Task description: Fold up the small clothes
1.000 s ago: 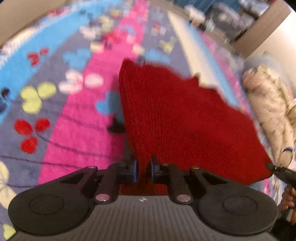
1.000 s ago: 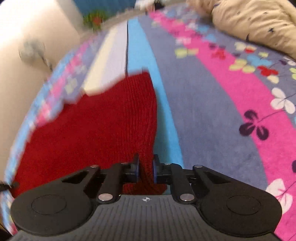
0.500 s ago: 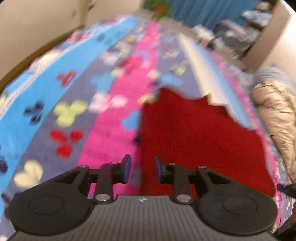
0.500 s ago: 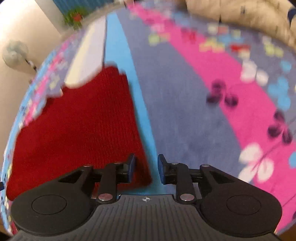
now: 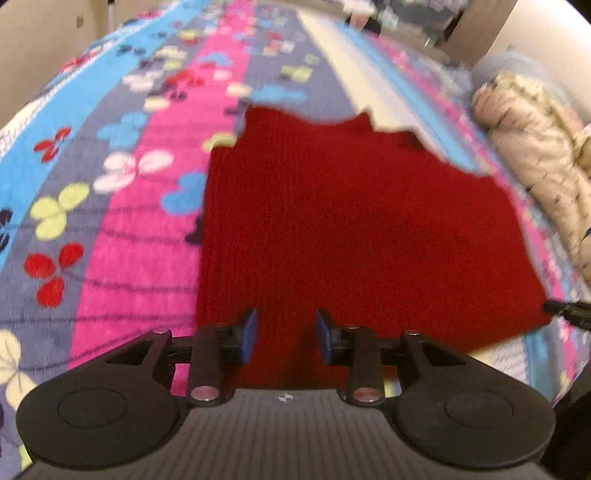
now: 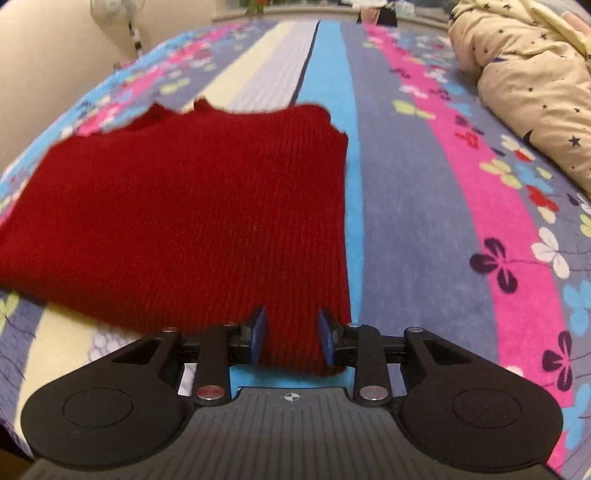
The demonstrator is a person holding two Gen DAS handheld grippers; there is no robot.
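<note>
A red knitted garment (image 5: 351, 229) lies flat on a striped floral blanket (image 5: 129, 221). My left gripper (image 5: 285, 336) is open, its blue-padded fingers over the garment's near left edge, holding nothing. In the right wrist view the same garment (image 6: 192, 221) lies flat, and my right gripper (image 6: 291, 336) is open over its near right corner, with the cloth showing between the jaws but not pinched. The right gripper's tip shows at the left wrist view's right edge (image 5: 565, 312).
A beige star-print quilt (image 6: 524, 85) is bunched at the right of the blanket (image 6: 424, 221), also in the left wrist view (image 5: 535, 147). A wall and a fan (image 6: 118, 11) stand at the far left. The blanket's near edge drops off at the lower left.
Both grippers were shut on the garment's near corners and held it up. They have let go and opened, and the garment now lies flat on the blanket.
</note>
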